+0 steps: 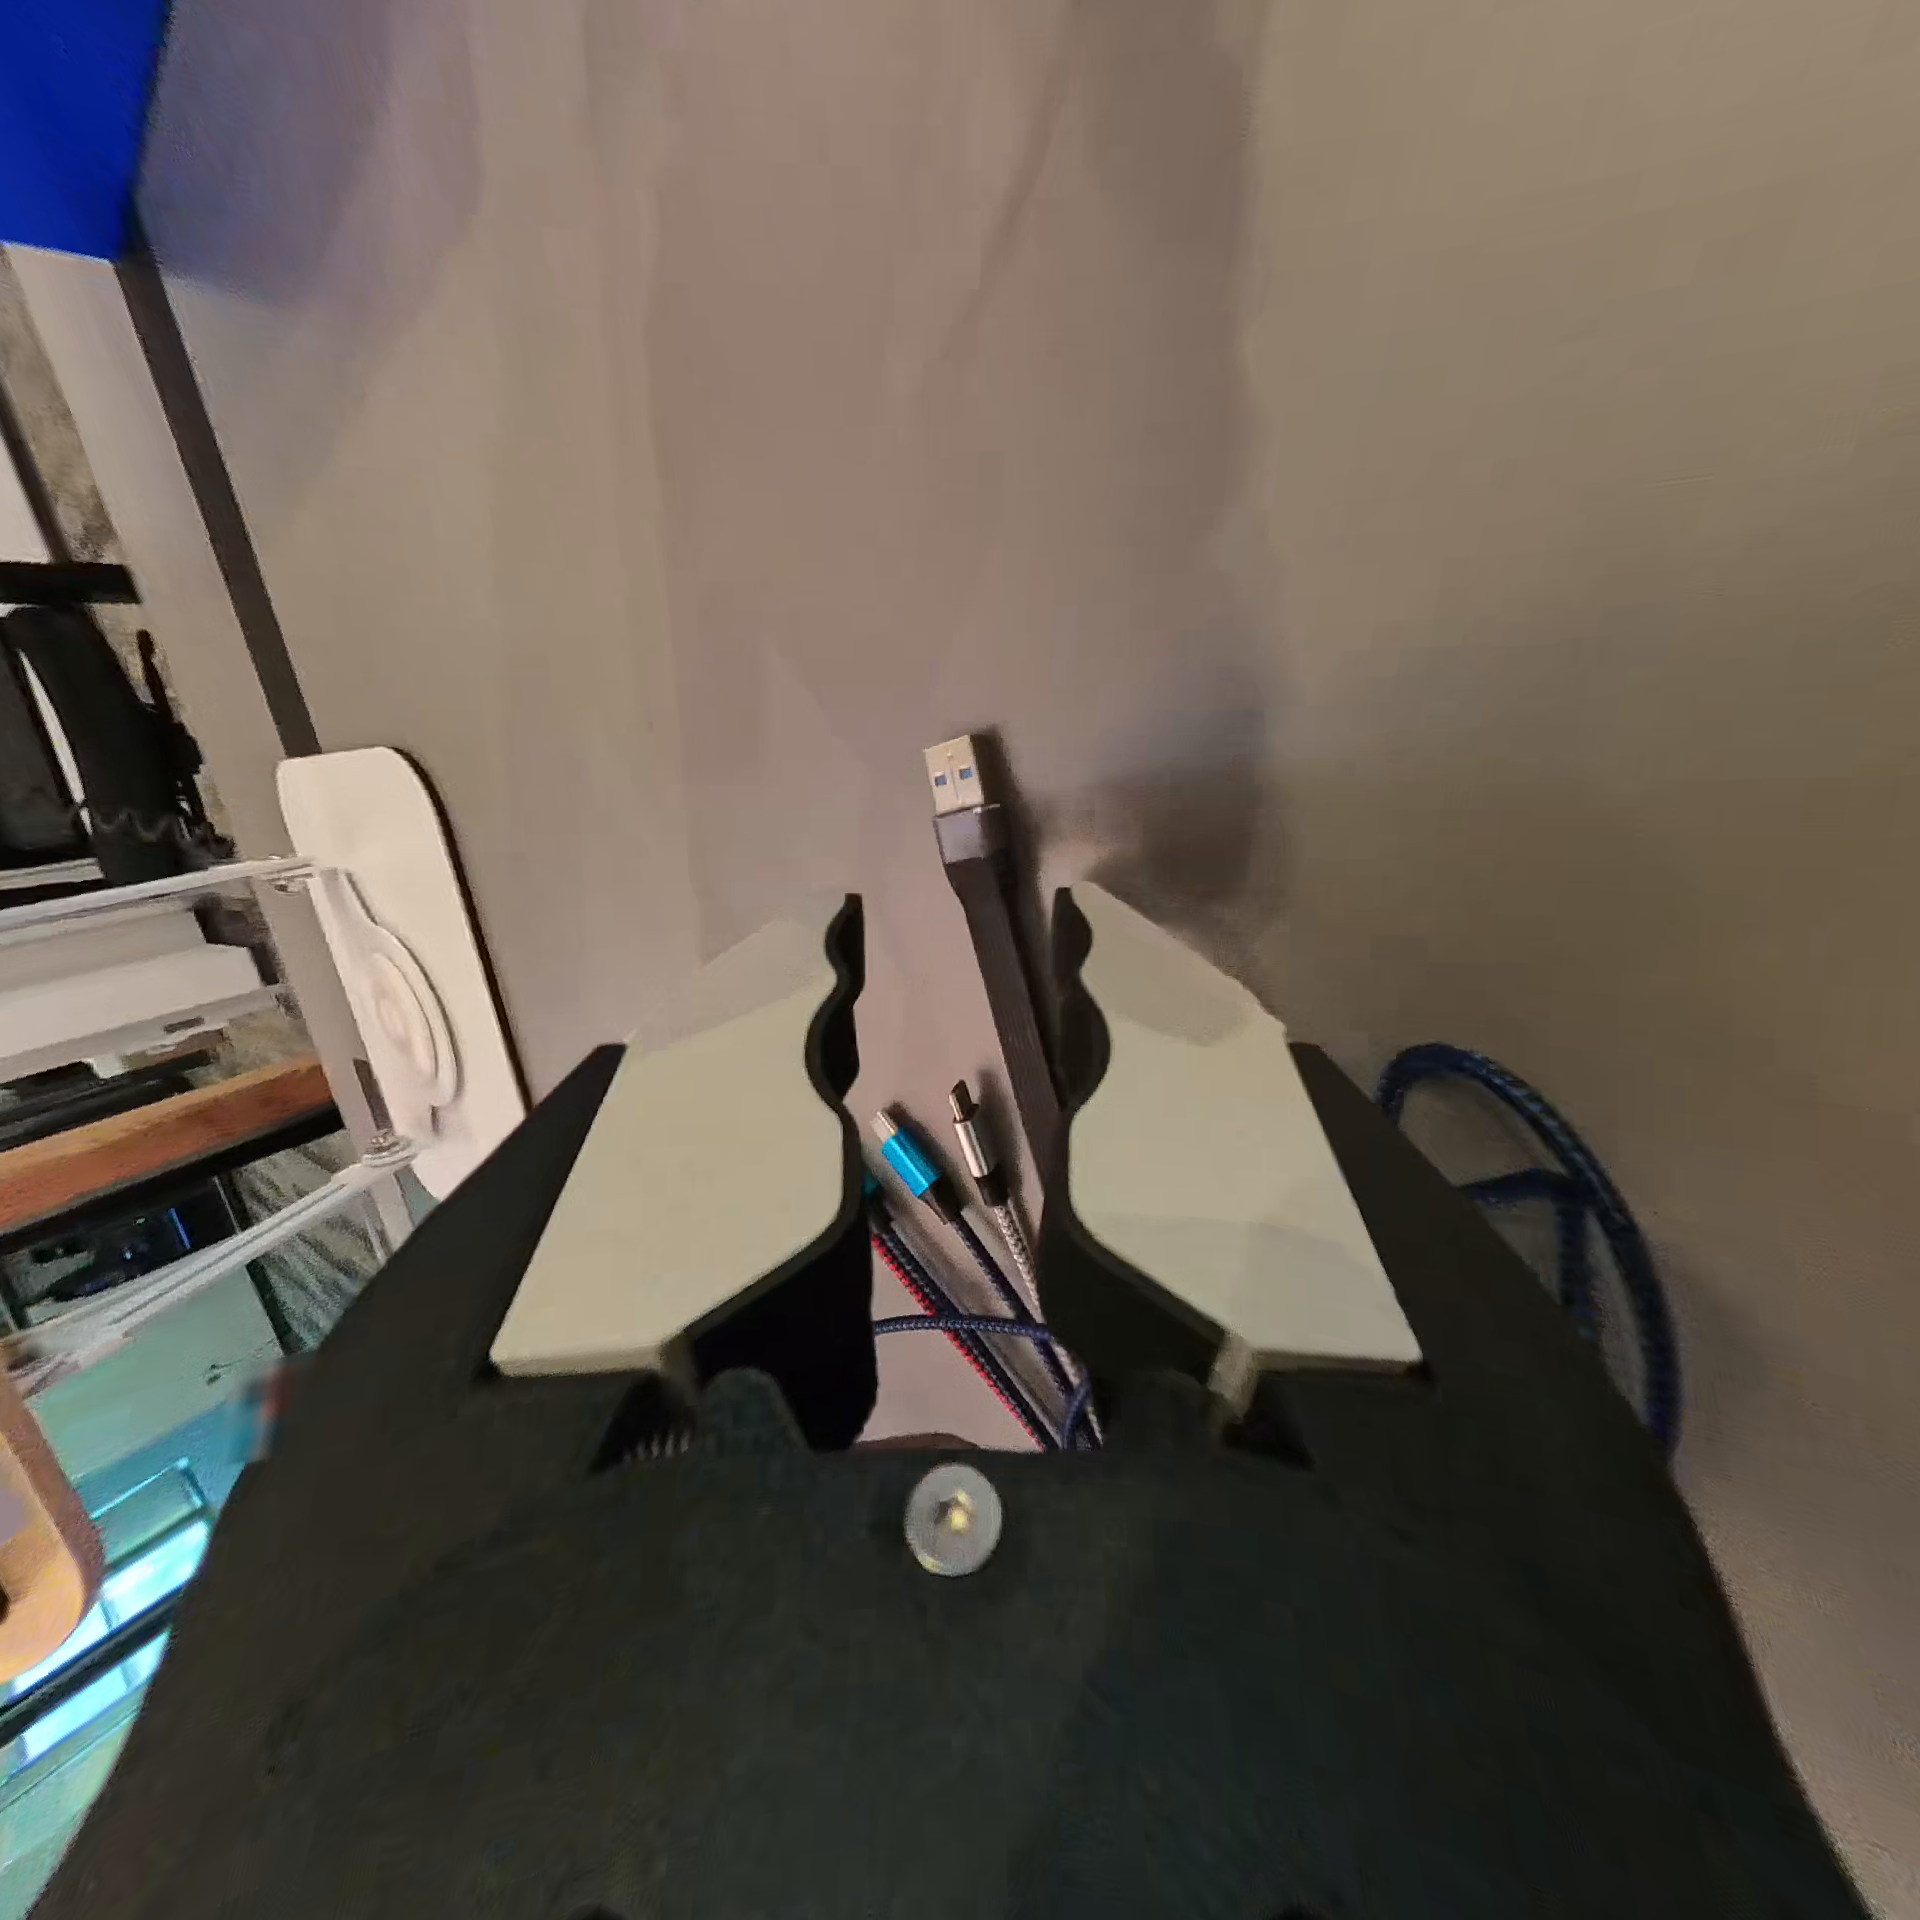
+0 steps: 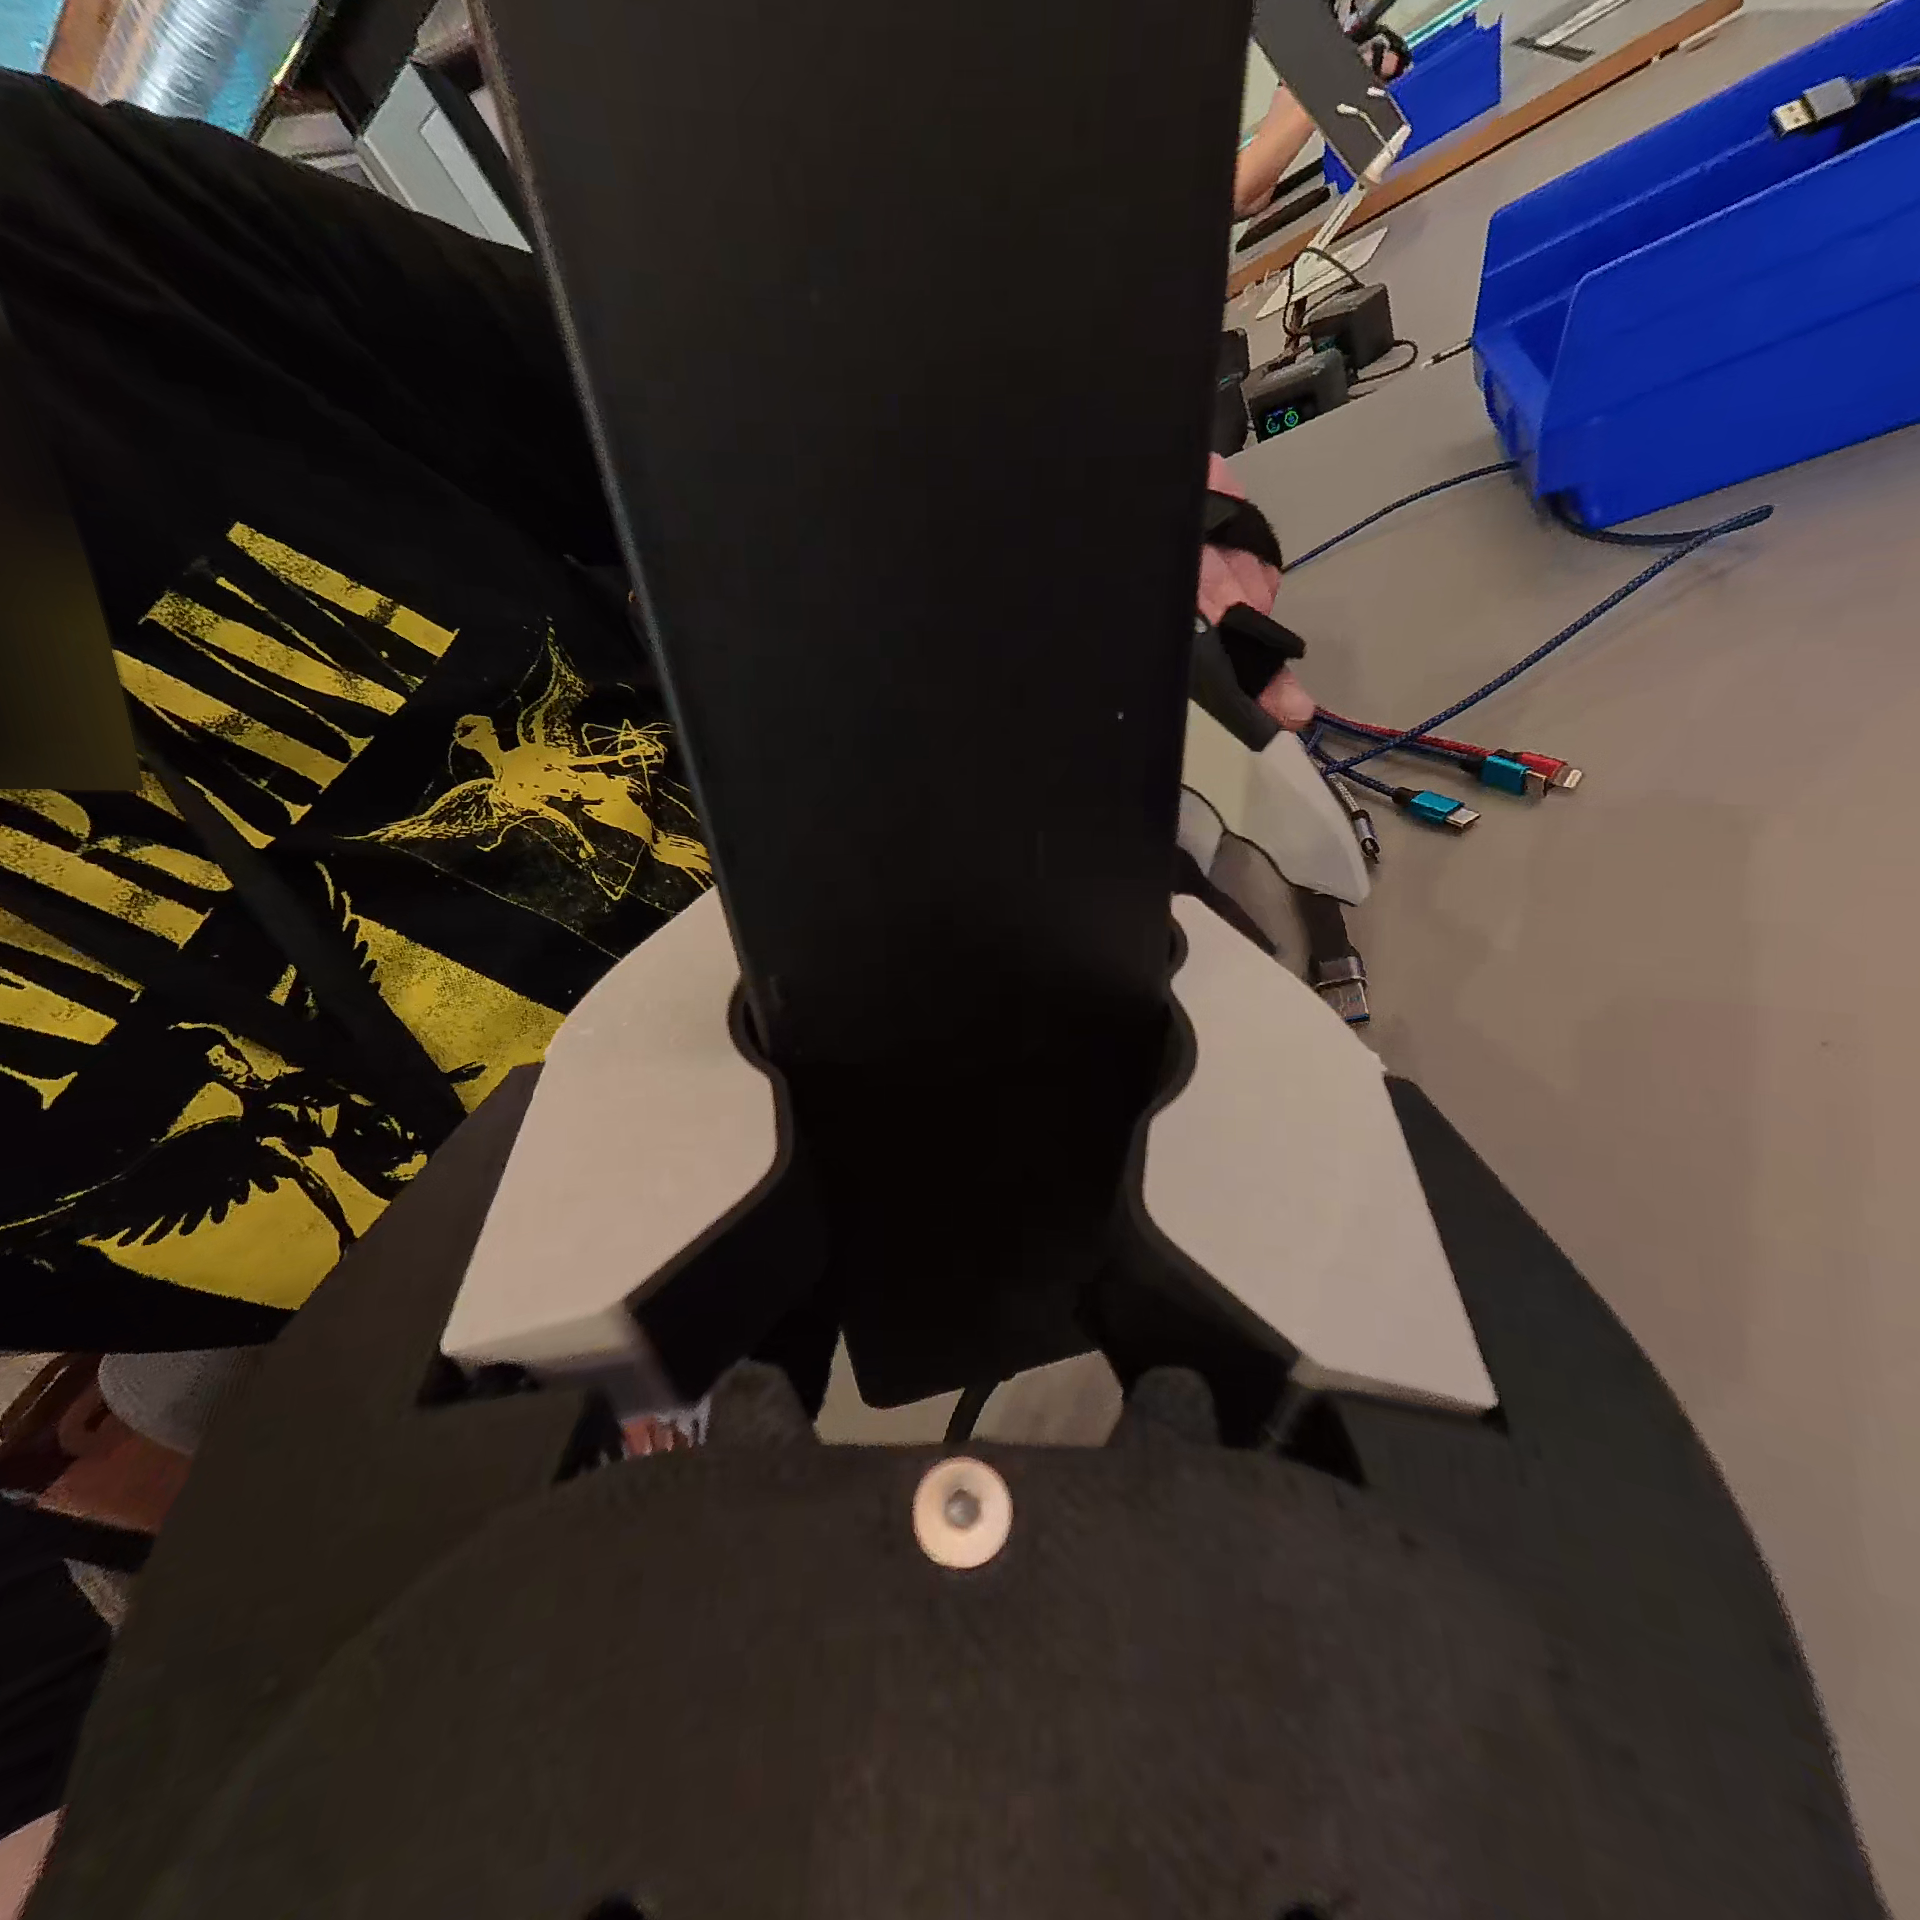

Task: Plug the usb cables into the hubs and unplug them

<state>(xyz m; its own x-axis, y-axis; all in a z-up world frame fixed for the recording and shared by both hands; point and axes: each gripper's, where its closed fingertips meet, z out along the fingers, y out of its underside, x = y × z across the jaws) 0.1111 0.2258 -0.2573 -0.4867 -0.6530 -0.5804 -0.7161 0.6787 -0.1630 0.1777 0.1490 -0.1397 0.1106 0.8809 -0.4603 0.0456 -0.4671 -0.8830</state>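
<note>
My left gripper [image 1: 958,904] hovers low over the grey table [image 1: 1455,520] with its jaws apart. A flat black cable [image 1: 1003,977] with a silver USB-A plug [image 1: 958,774] lies between its fingers, close to the right finger [image 1: 1075,987]. The left pad stands clear of the cable, so nothing is gripped. My right gripper [image 2: 961,987] is shut on a long black hub [image 2: 883,520], which fills the gap between both pads and reaches up out of view. The right wrist view also shows the left gripper's white finger [image 2: 1304,821] above the same plug [image 2: 1340,987].
A blue-cased USB-C plug [image 1: 909,1158], a silver one [image 1: 971,1127] and braided cables lie under the left gripper. A blue cable loop [image 1: 1558,1195] lies to its right and a white stand [image 1: 395,935] to its left. A blue bin [image 2: 1714,312] stands at the far right. A person's black-and-yellow shirt [image 2: 312,727] fills the left.
</note>
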